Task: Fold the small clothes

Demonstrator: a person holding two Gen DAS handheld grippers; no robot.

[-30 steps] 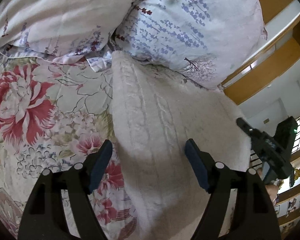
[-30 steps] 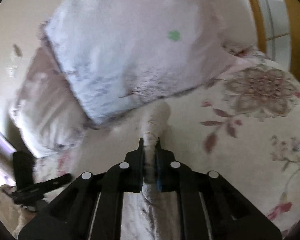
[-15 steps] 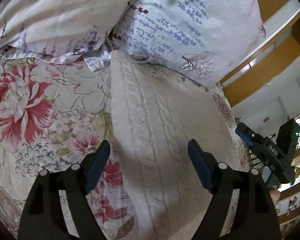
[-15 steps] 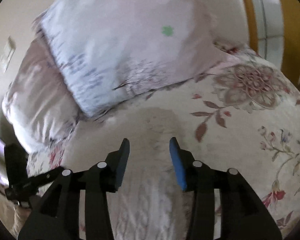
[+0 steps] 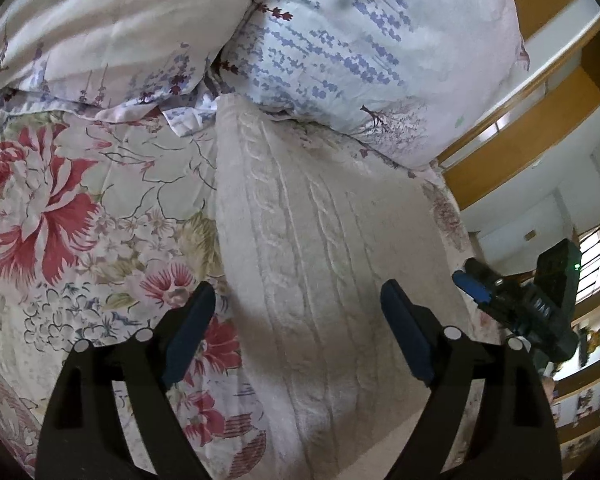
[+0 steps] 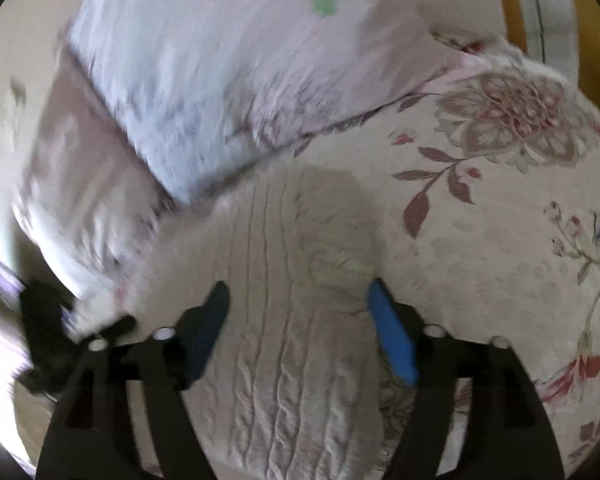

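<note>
1. One garment is the matter here: a cream cable-knit sweater (image 5: 320, 264), lying flat on the floral bedsheet (image 5: 80, 220). It is already a long, narrow strip, and its long axis runs away from me toward the pillows.

2. My left gripper (image 5: 296, 308) points down and forward over the near part of the strip. Its jaws are opening, and their pads touch no cloth, so this hand holds nothing. The left long edge of the sweater passes just inside my left finger.

3. My right gripper (image 6: 298, 308) stands over the right side of the same strip. Its jaws are also opening and nothing is pinched between them. The right edge of the knit runs close to the blue pad (image 6: 392, 340). This picture is blurred, so I cannot say more about small details.

4. The far end of the sweater touches the blue-flowered pillow (image 5: 360, 48), or goes a little under it. A second, paler pillow (image 5: 100, 20) lies to the left of it.

5. I judge that the next fold is across the long axis, with the near end carried toward the far end. Both hands are near that end, one at each long edge.

6. Open room: the sheet is free on both sides of the strip. Forward, the pillows close the way, so the fold should land before them.
</note>
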